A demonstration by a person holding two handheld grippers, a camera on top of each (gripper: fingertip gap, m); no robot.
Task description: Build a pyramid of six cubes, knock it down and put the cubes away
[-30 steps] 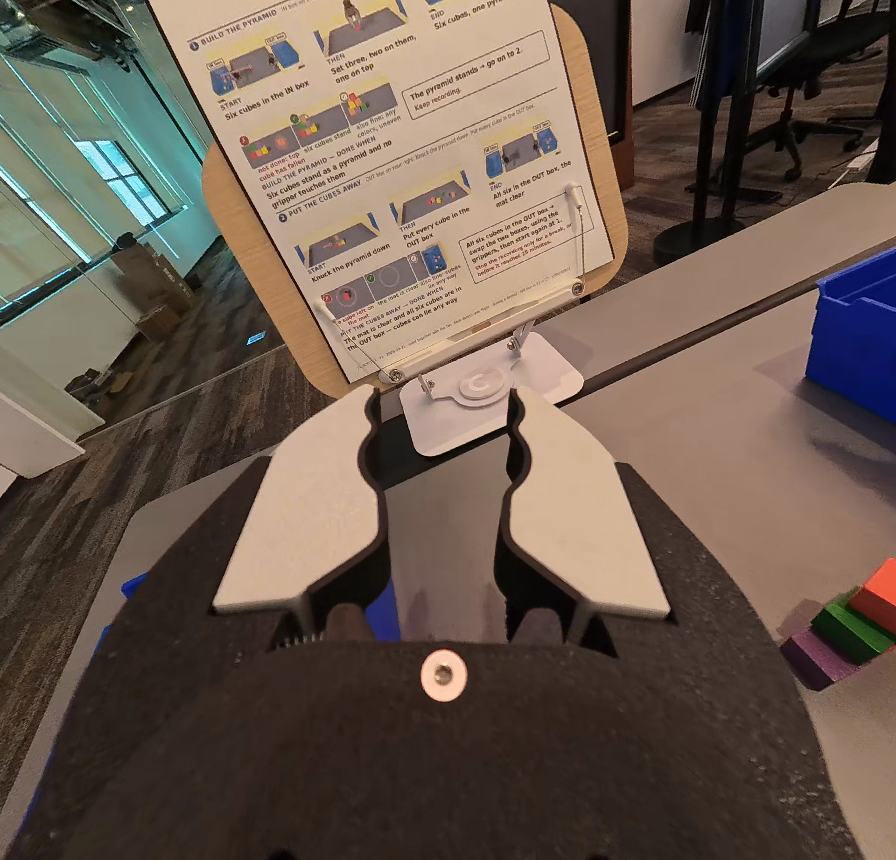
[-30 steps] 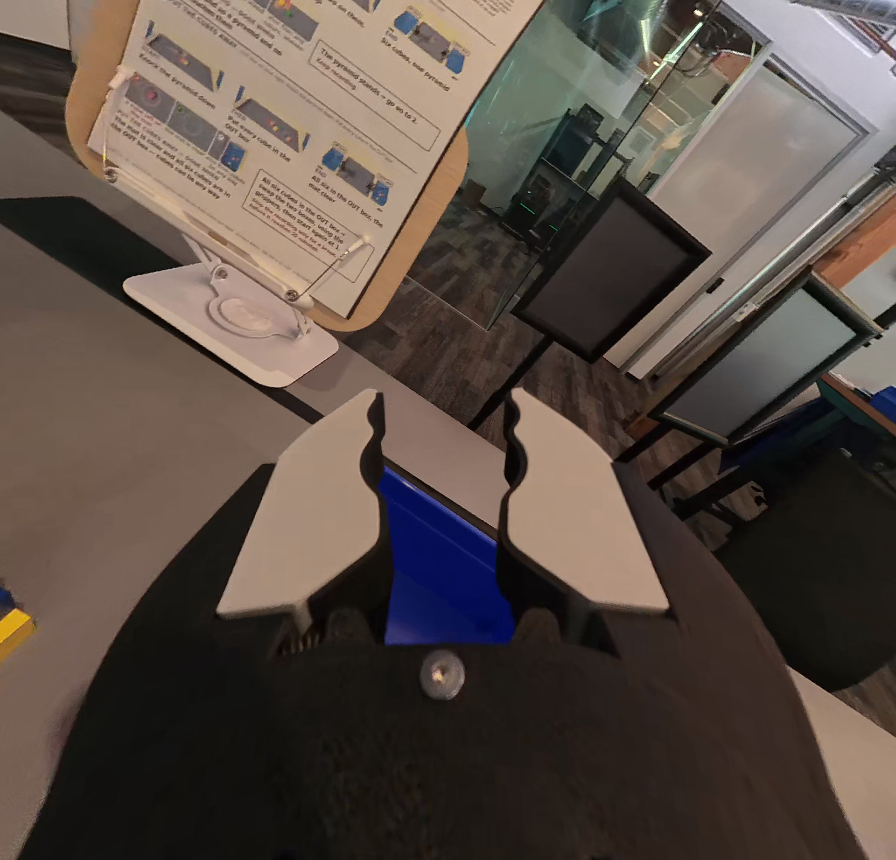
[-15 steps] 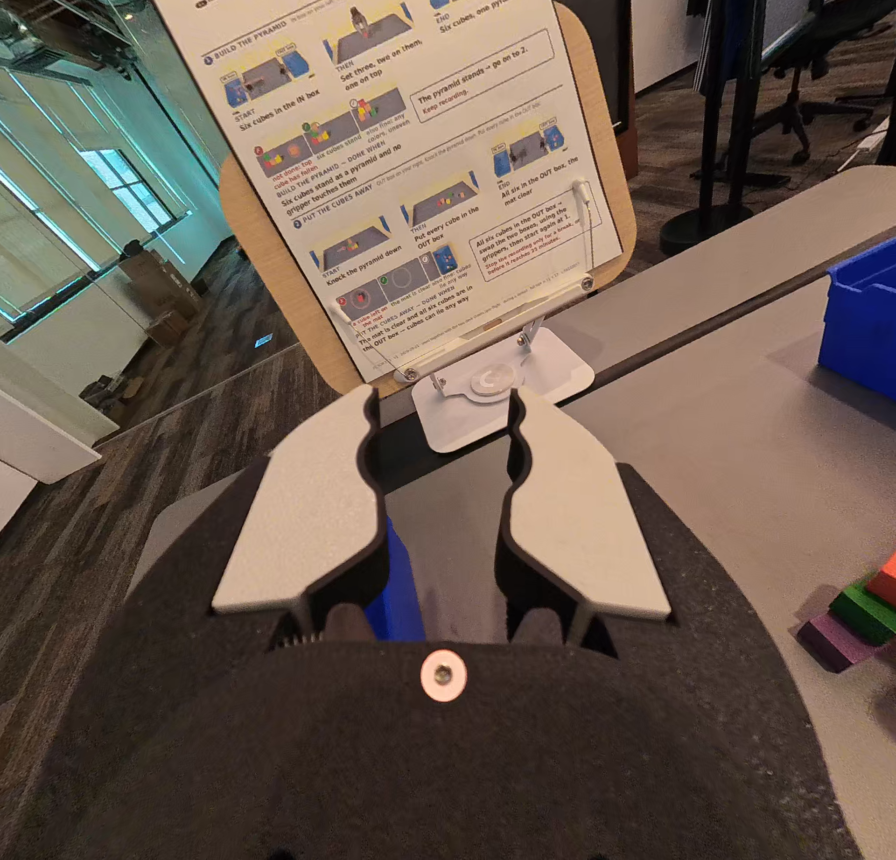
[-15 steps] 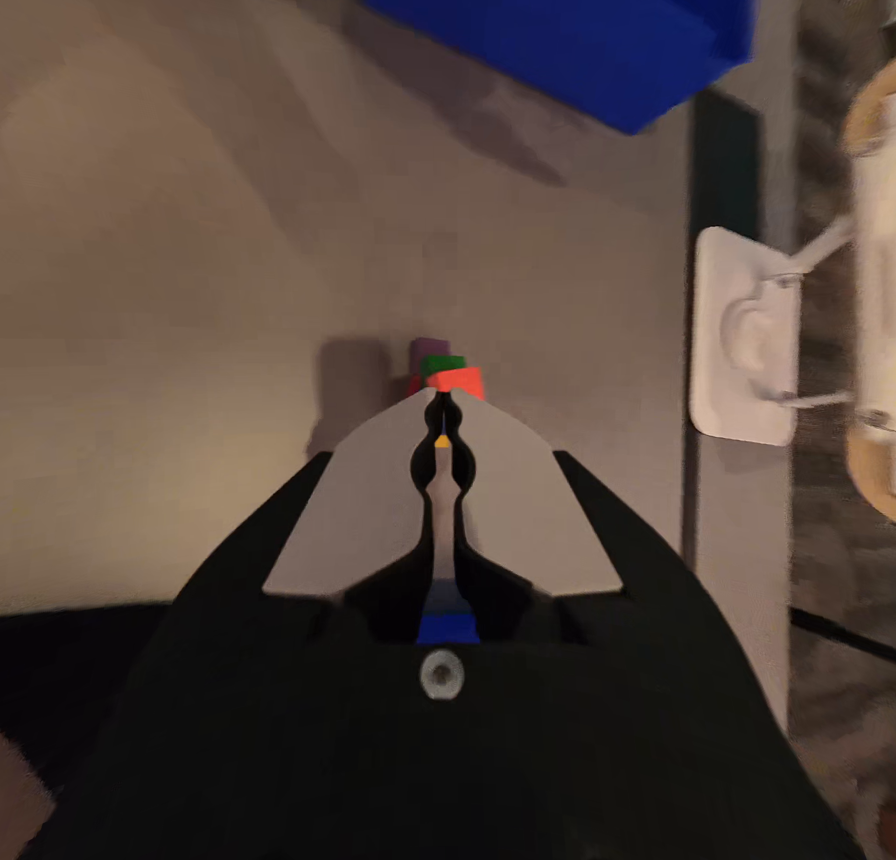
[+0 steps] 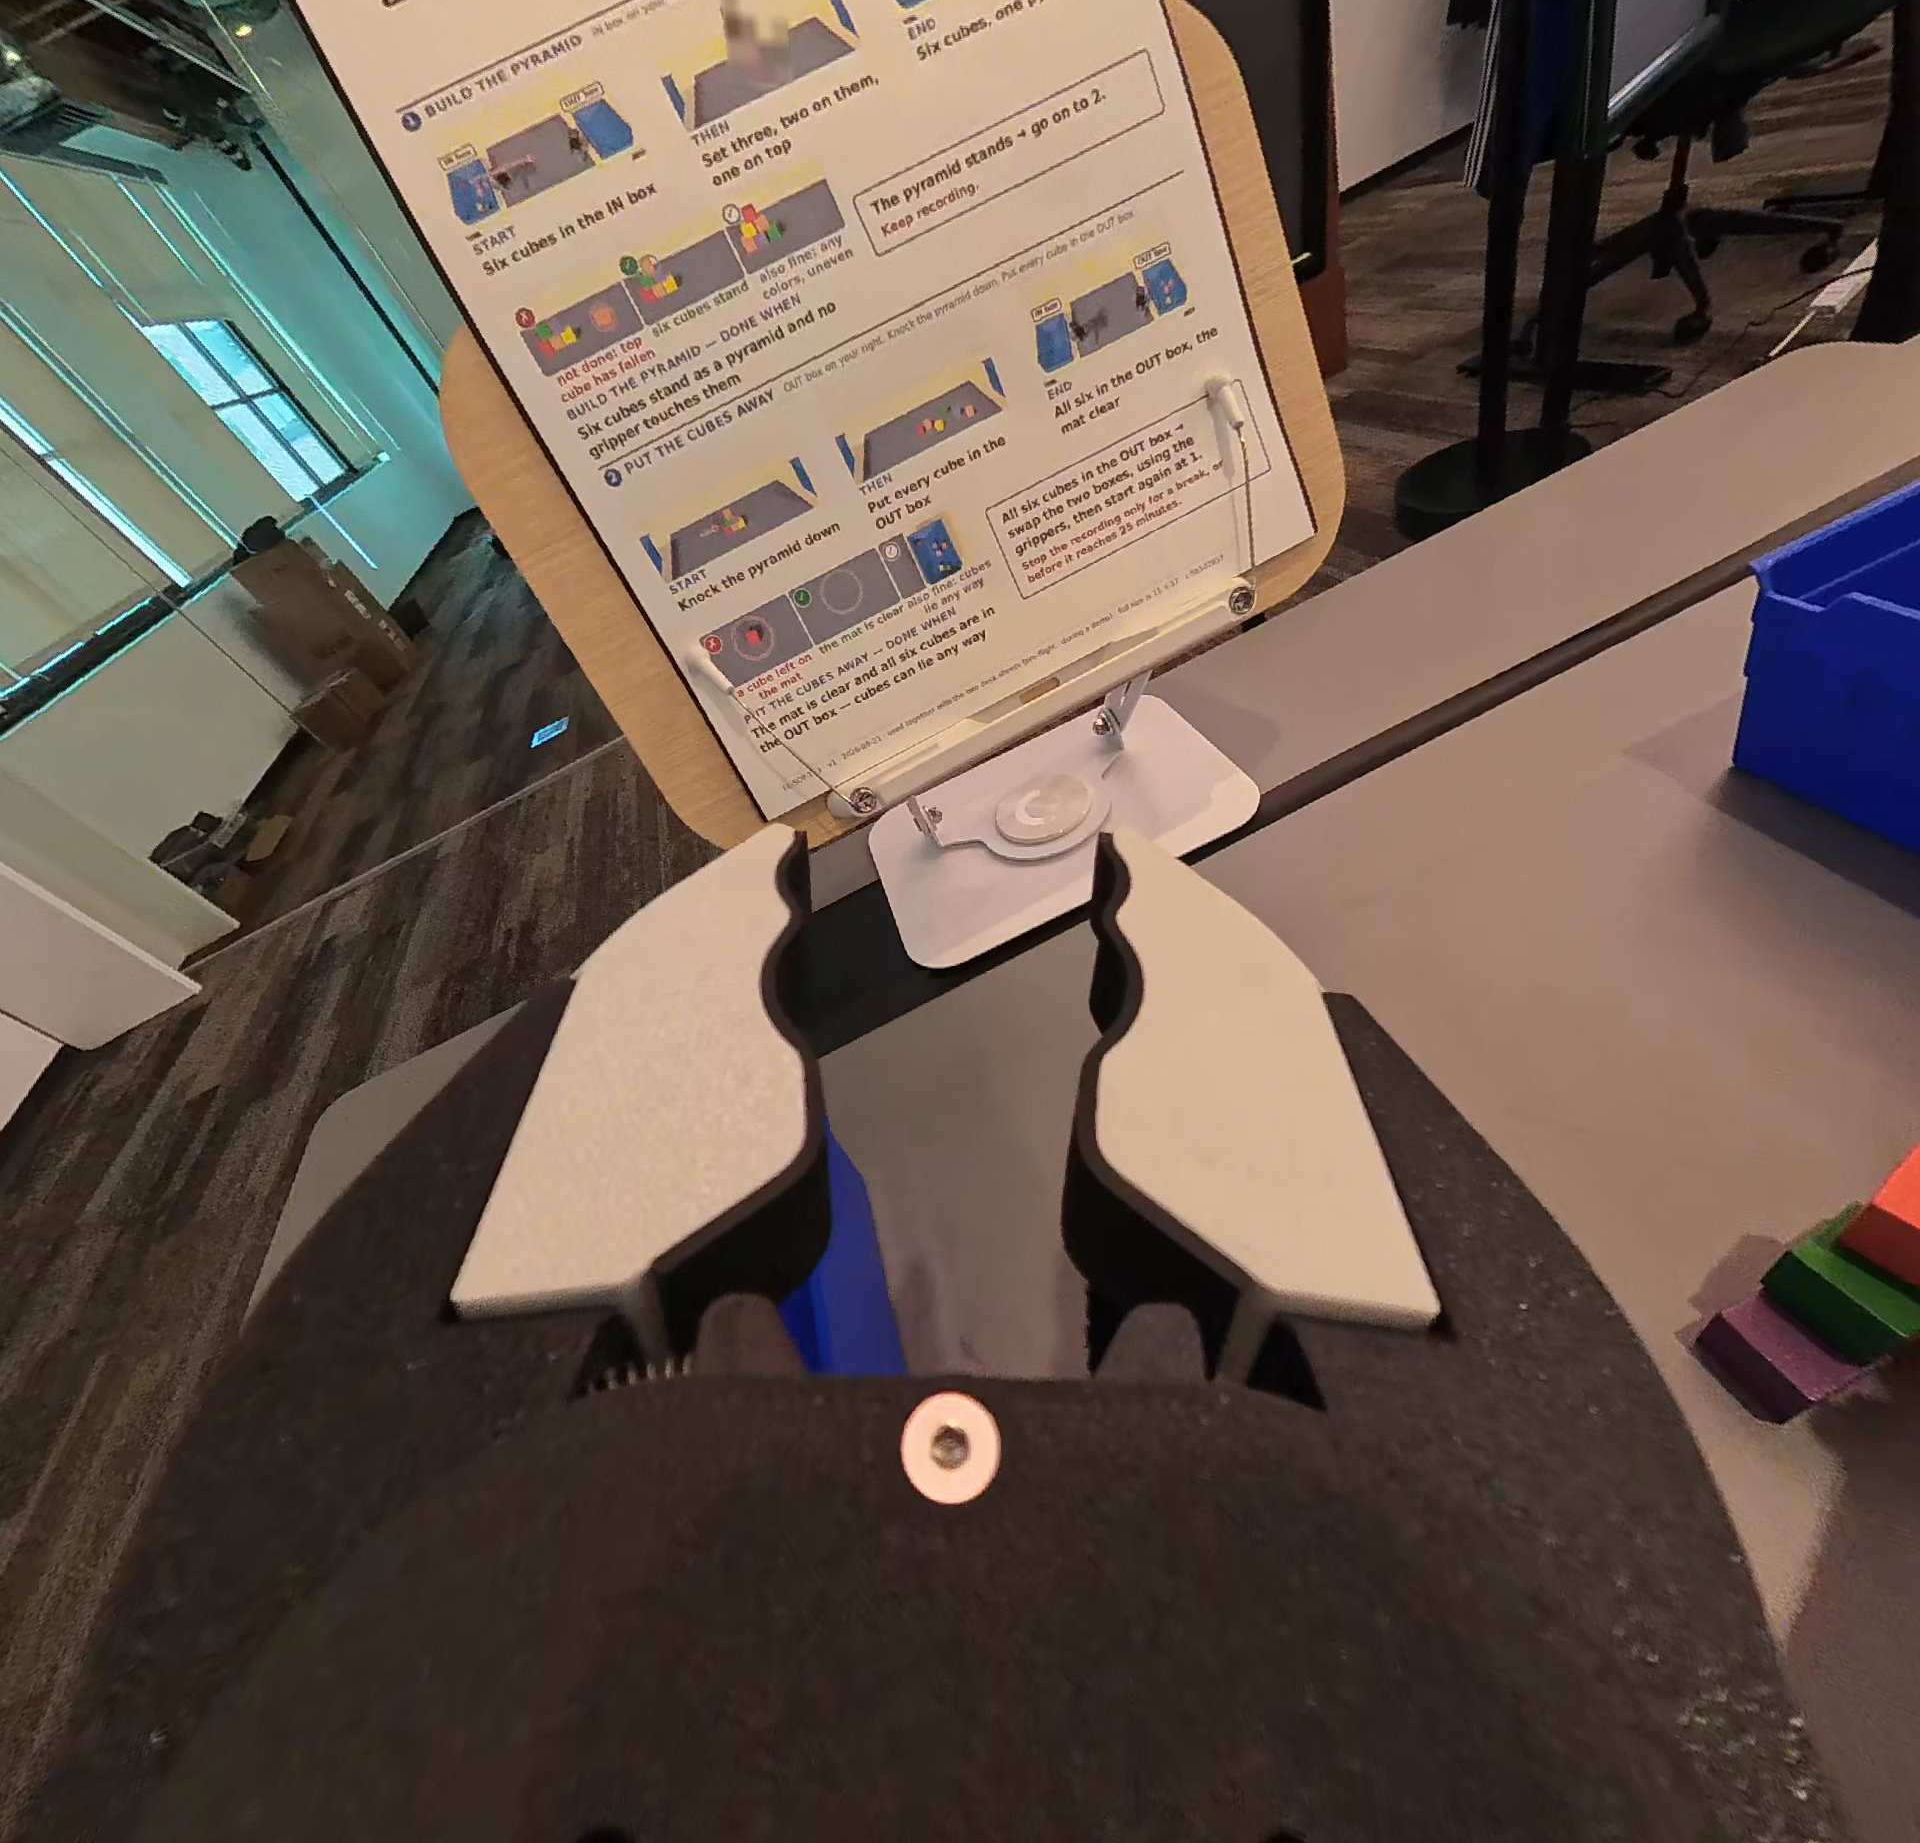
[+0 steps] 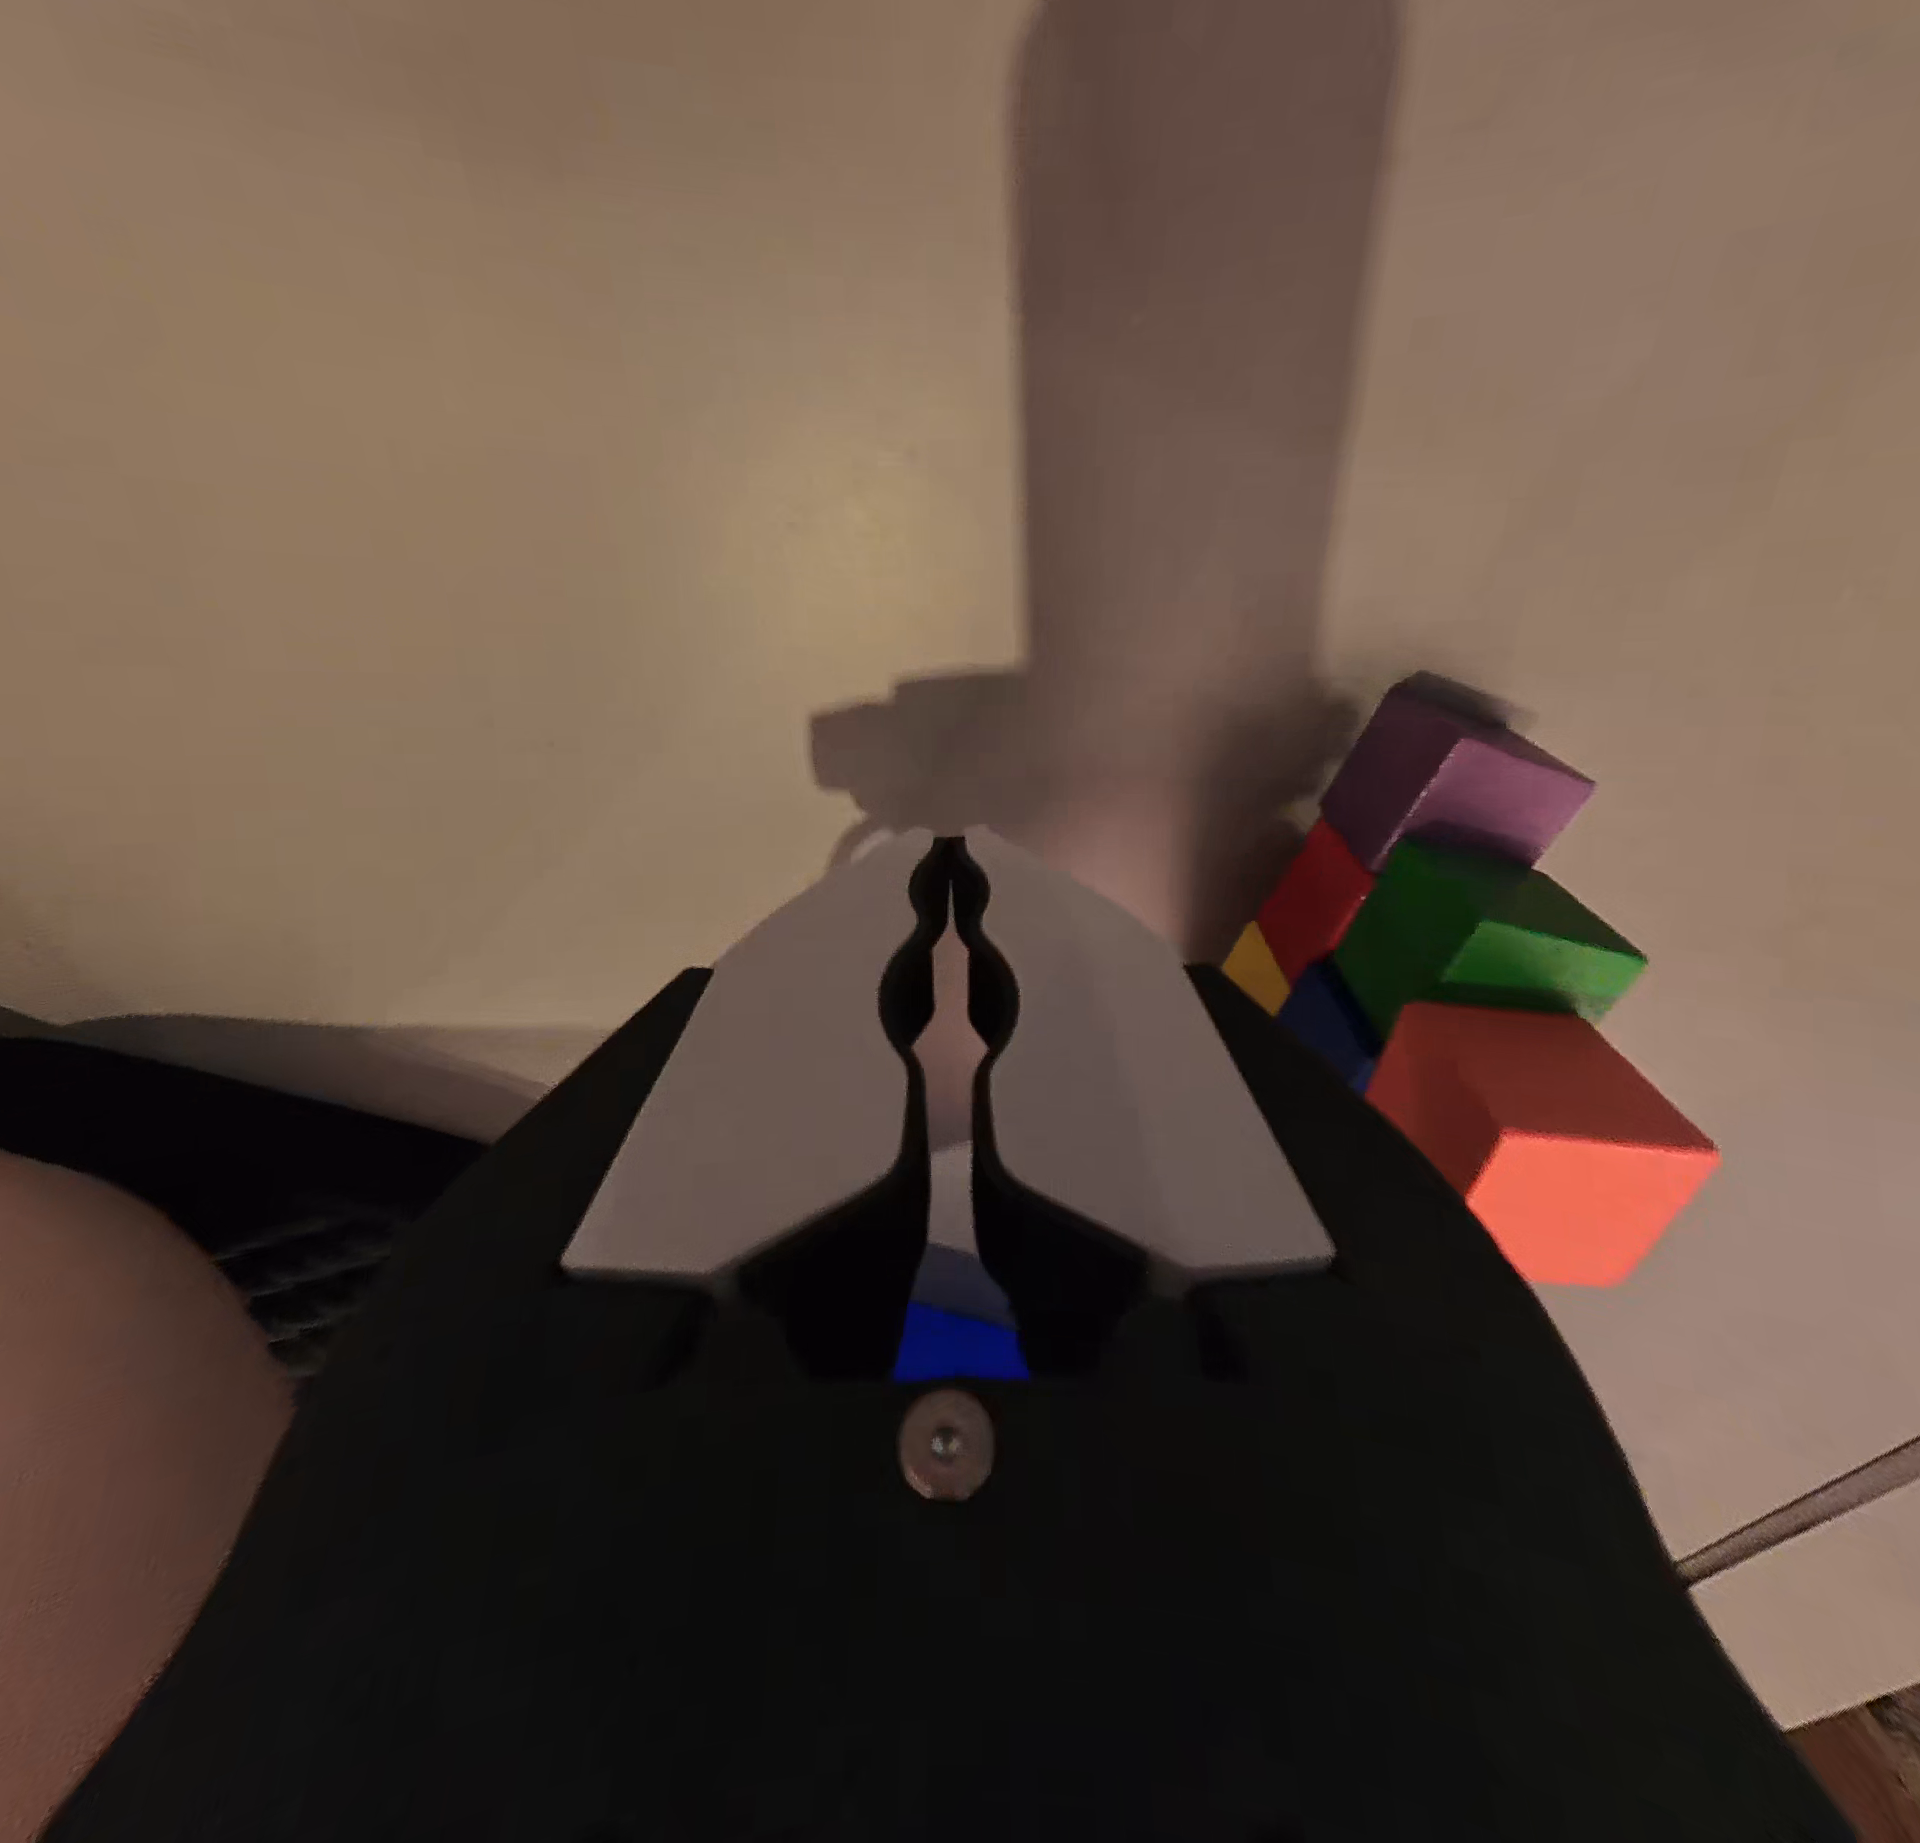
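The six-cube pyramid stands on the grey mat (image 6: 520,443): purple (image 6: 1455,785), red (image 6: 1314,894) and yellow (image 6: 1257,967) cubes at the bottom, green (image 6: 1475,936) and blue (image 6: 1325,1024) cubes above, and an orange cube (image 6: 1548,1139) on top. My right gripper (image 6: 948,848) is shut and empty. It points down at the mat, close beside the pyramid on its left. My left gripper (image 5: 948,858) is open and empty, held above the table's left end. The pyramid's edge also shows at the far right of the left wrist view (image 5: 1829,1284).
A blue box (image 5: 1839,671) stands at the back right. Another blue box (image 5: 847,1263) shows under the left gripper. An instruction sheet on a white stand (image 5: 1060,817) is at the table's far edge. A person's limb (image 6: 104,1430) shows at the lower left. Left tips to right tips: about 35 cm. To the orange cube (image 6: 1548,1139): right tips about 9 cm, left tips about 25 cm.
My right gripper swung from facing the room, open, to pointing down at the mat, shut. It then dropped lower, to the left of the pyramid. The left gripper barely moved.
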